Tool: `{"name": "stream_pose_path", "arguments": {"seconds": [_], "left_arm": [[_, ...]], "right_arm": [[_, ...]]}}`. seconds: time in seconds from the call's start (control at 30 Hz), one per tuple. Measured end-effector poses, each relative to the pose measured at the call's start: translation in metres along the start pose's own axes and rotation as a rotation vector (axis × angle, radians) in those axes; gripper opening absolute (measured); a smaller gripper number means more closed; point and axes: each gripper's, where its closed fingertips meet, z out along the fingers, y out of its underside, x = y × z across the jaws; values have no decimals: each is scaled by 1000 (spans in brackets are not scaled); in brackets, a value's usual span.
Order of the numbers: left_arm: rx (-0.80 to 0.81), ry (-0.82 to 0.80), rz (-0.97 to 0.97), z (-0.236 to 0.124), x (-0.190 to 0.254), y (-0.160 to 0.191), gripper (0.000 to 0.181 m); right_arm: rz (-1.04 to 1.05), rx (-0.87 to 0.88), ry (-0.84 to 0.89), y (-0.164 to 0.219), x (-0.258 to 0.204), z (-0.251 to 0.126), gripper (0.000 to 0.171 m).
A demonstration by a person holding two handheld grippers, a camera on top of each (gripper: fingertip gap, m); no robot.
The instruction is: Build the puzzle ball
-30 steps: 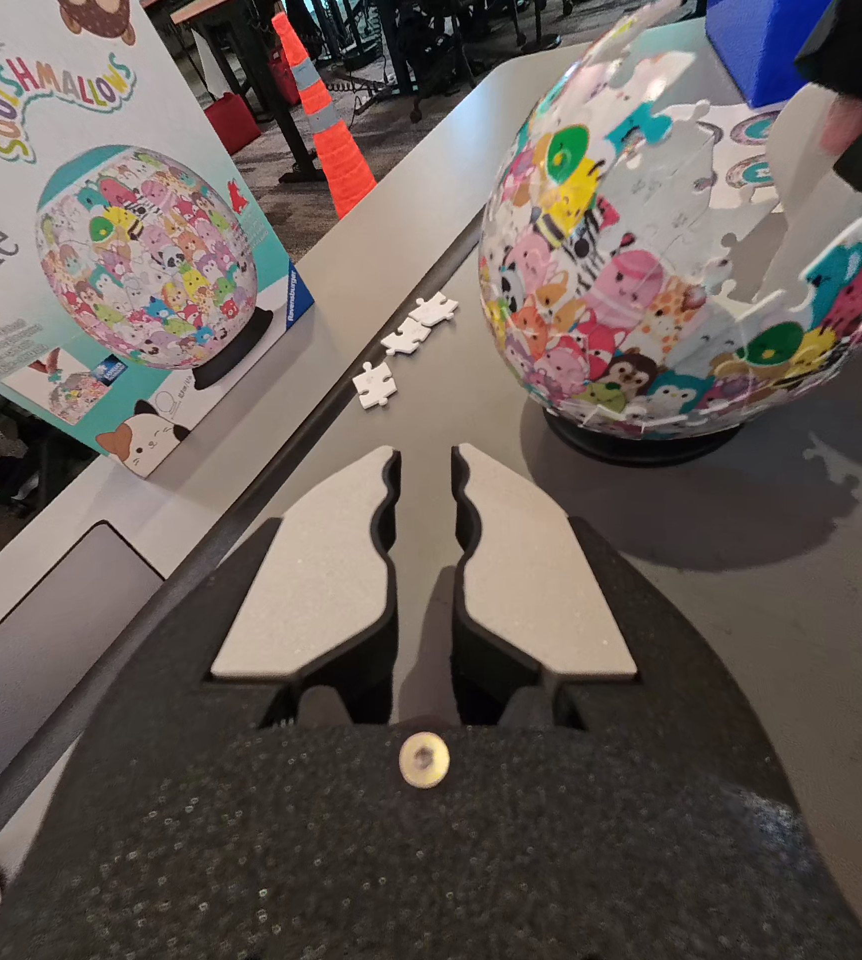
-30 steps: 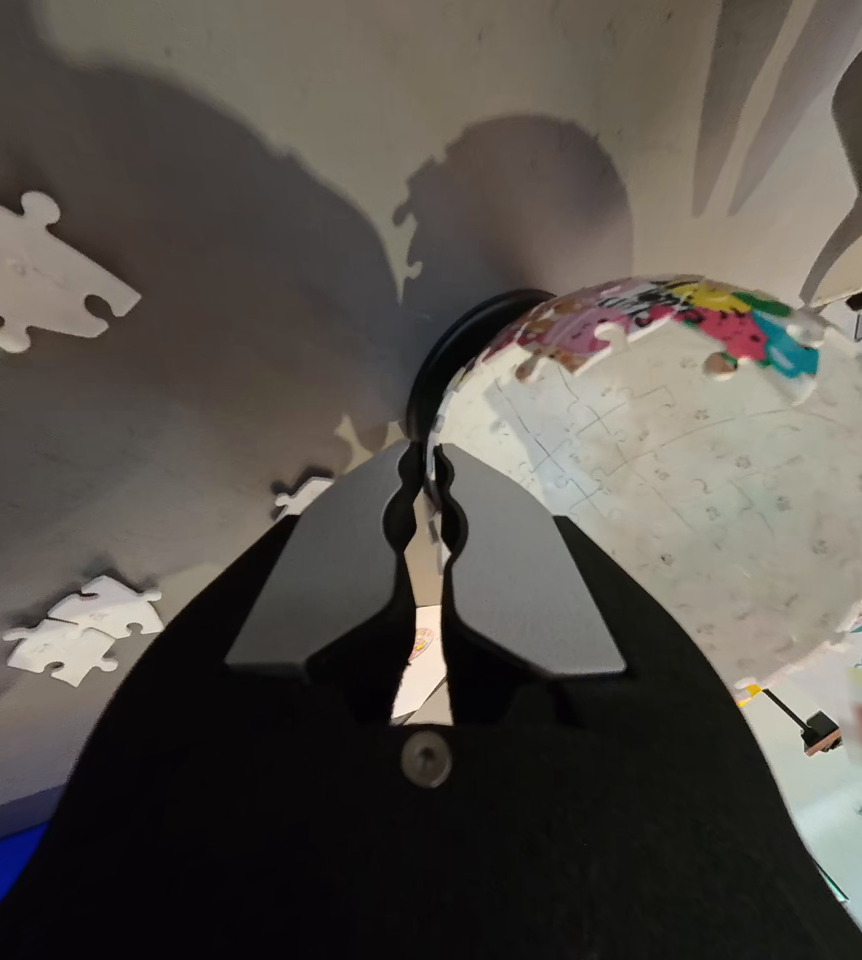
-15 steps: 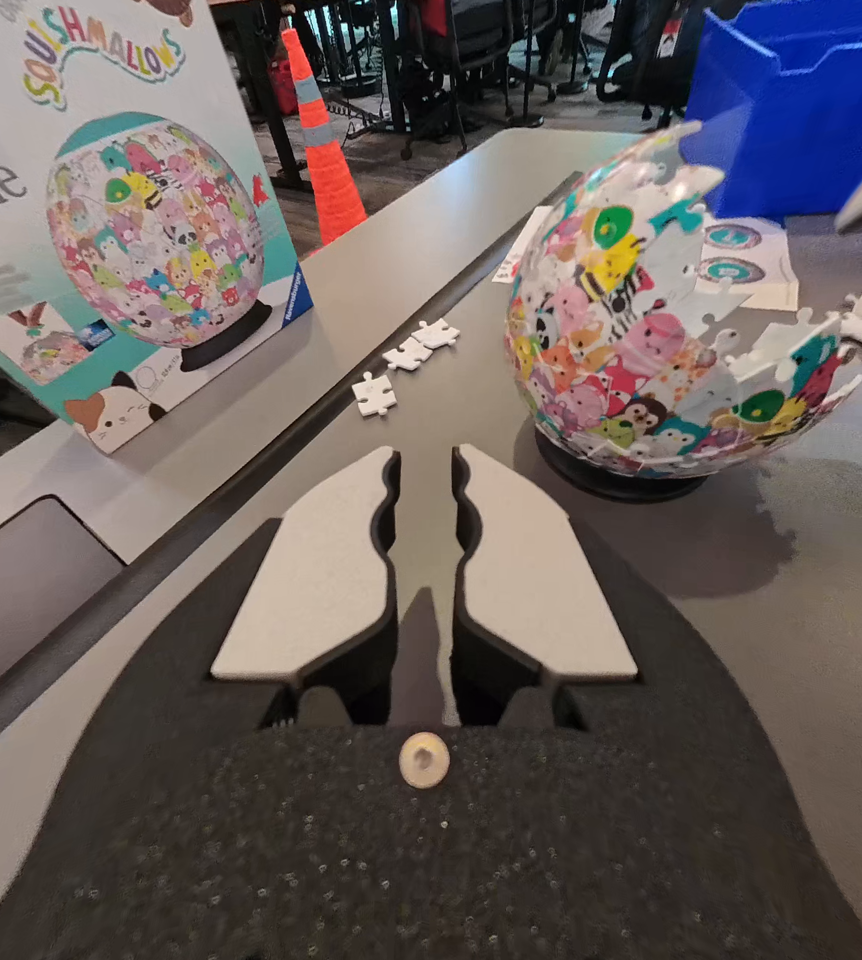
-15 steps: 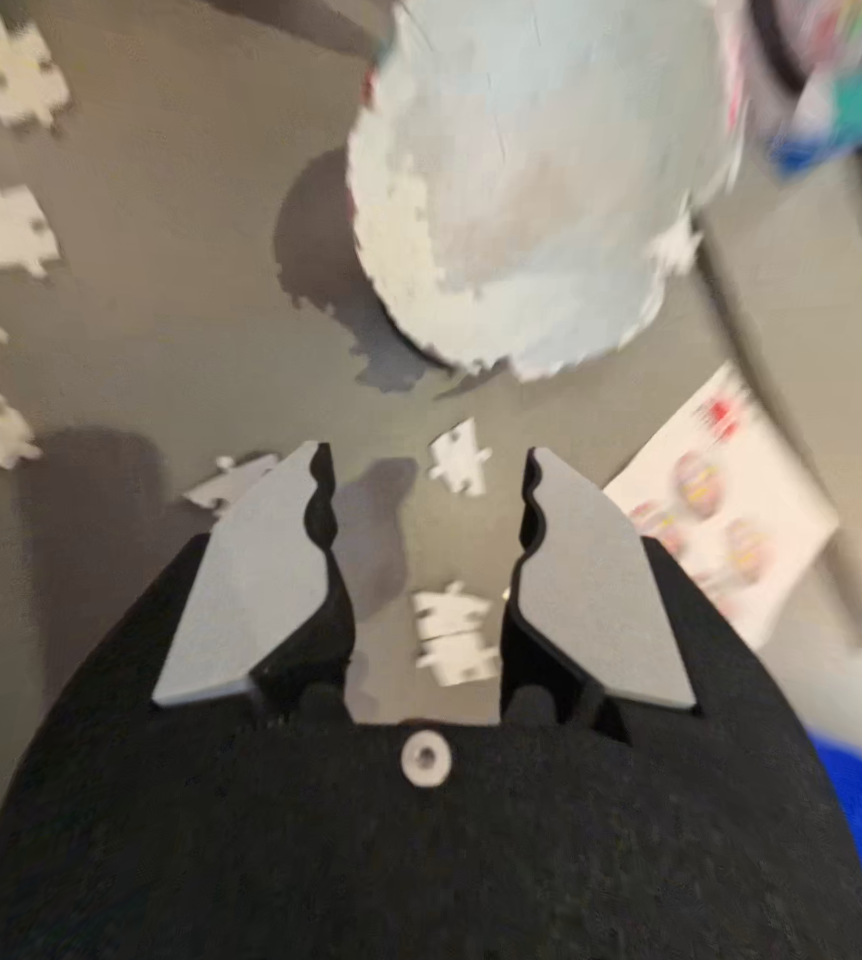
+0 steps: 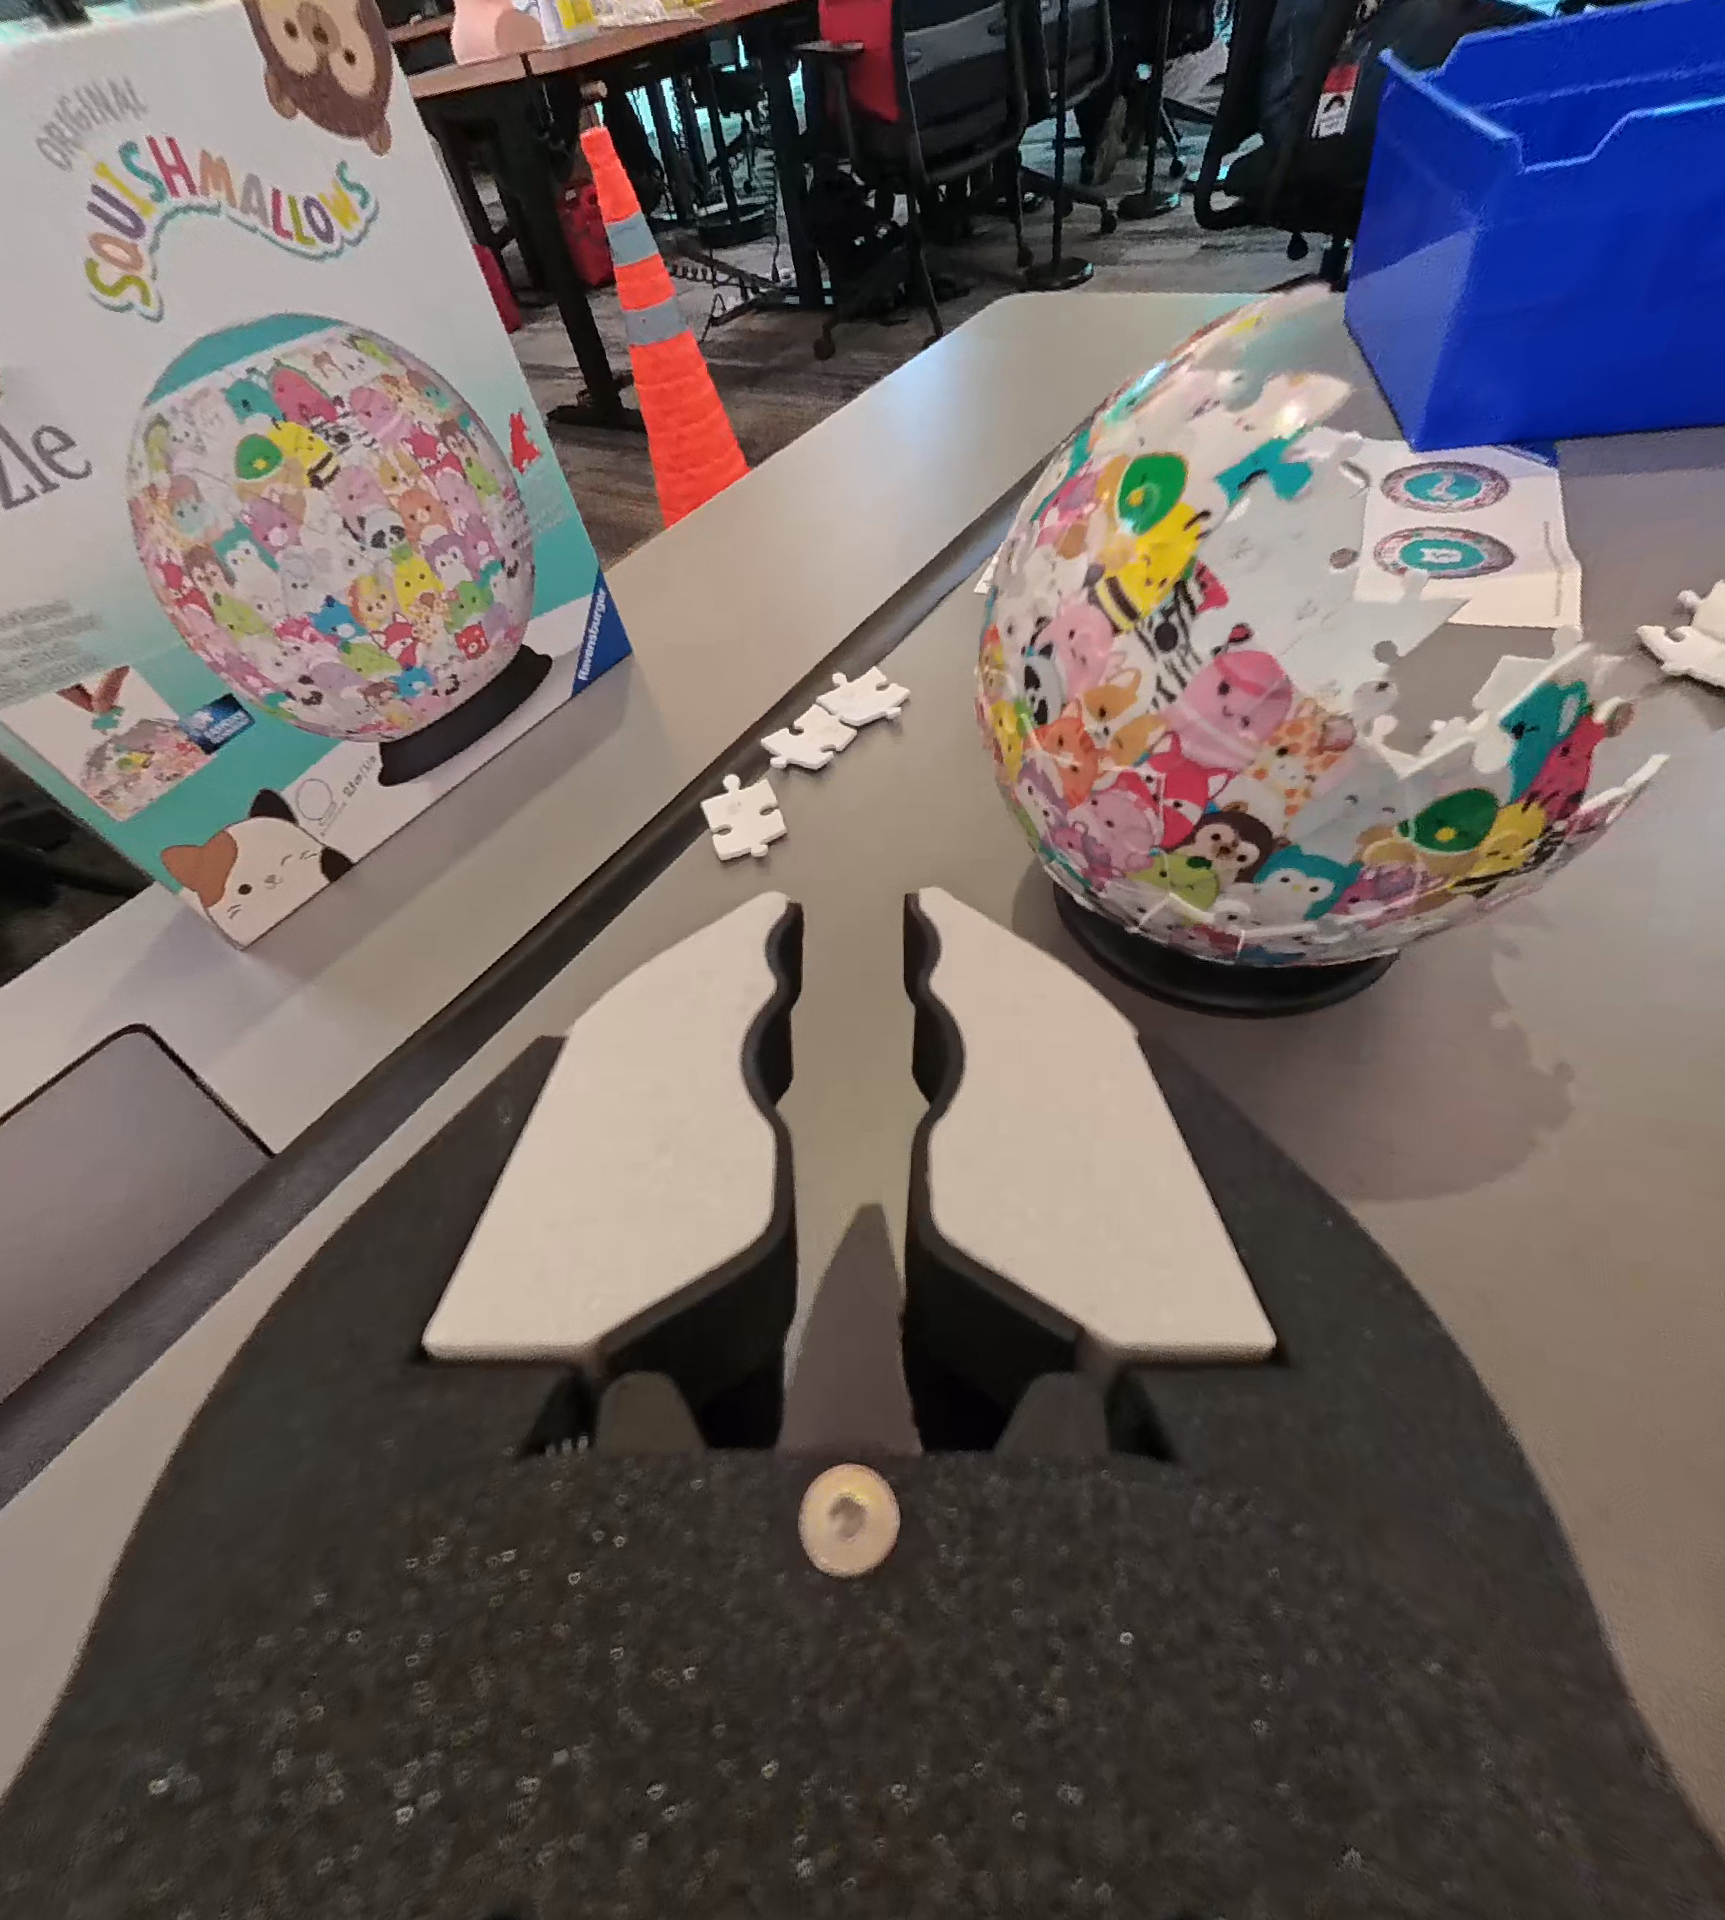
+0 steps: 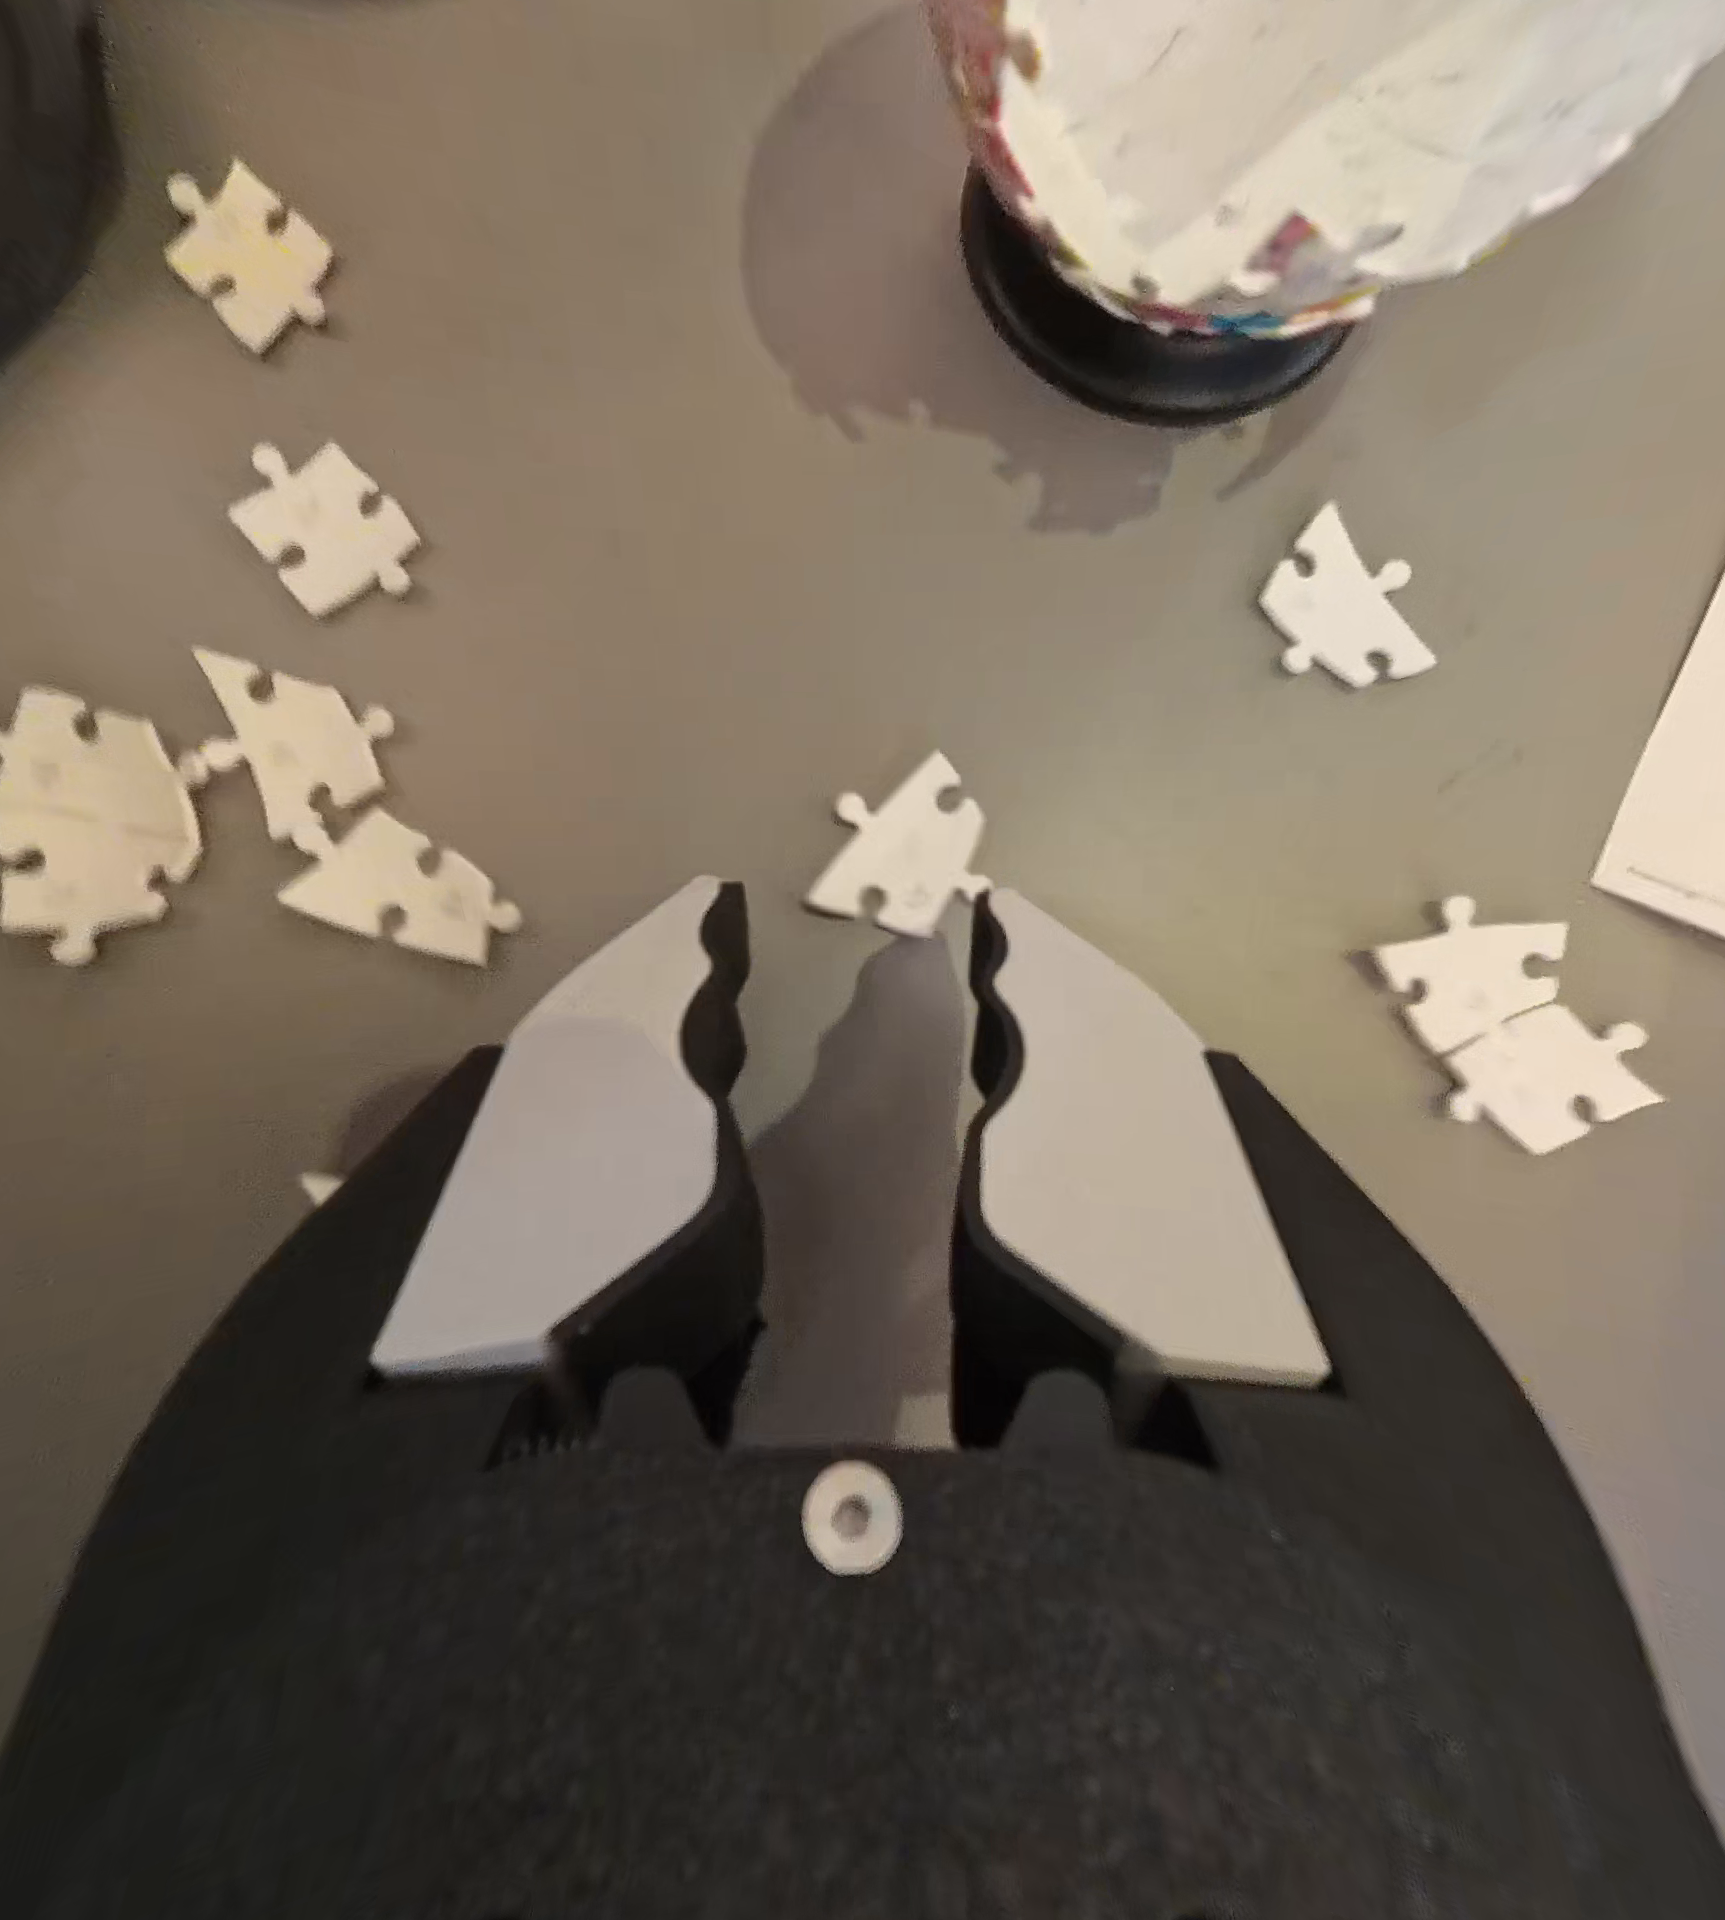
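Two hand-held grippers hover over a grey table (image 5: 1668, 1195). Left gripper (image 5: 852, 914) has a narrow gap between its fingers, holding nothing. Right gripper (image 6: 856, 902) is parted wider, empty, just short of a white puzzle piece (image 6: 902, 844). Half-built puzzle ball (image 5: 1253, 686) sits on a black stand (image 5: 1222, 971), loose pieces scattered nearby.

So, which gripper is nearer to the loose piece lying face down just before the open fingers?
Right. The right gripper hovers right beside that piece; the left gripper sits empty across the ball.
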Motion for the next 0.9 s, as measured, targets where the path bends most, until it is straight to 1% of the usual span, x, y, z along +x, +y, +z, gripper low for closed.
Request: {"name": "stream_pose_path", "arguments": {"seconds": [0.03,0.13,0.17,0.23,0.27,0.33,0.4,0.47,0.53,0.63,0.67,0.73,0.77,0.8,0.9], "left_arm": [[7,0,-1,-1,1,-1,18],[24,10,8,-2,8,-6,18],[36,10,19,-4,10,-9,17],[57,15,47,-5,17,-13,17],[55,16,63,-5,20,-14,16],[45,16,93,-4,25,-13,16],[38,17,106,-3,26,-11,16],[42,21,92,-3,25,-12,16],[41,26,69,-3,24,-11,16],[38,34,47,-2,23,-10,16],[37,35,46,-2,23,-9,16],[35,36,51,-2,24,-9,16],[33,36,55,-1,24,-9,16],[31,38,58,-1,25,-9,16],[27,39,66,0,26,-8,16]], "right_arm": [[20,10,30,-1,-4,4,39],[28,-13,169,5,6,10,40],[40,-27,170,7,6,12,40],[107,-42,96,10,-3,15,37],[143,-22,37,7,-10,17,42],[202,0,-78,-1,-28,17,42],[215,54,-128,-13,-37,11,46],[186,72,-89,-17,-28,4,44],[101,58,-63,-17,-19,3,40],[-42,-8,-9,-8,-5,13,39],[-64,-19,-9,-5,-4,18,38],[-46,-27,-16,-1,-6,25,26],[-34,-9,-19,-3,-7,26,14],[-36,-8,7,-2,-4,26,7],[-77,-3,36,-3,-2,26,5]]}}
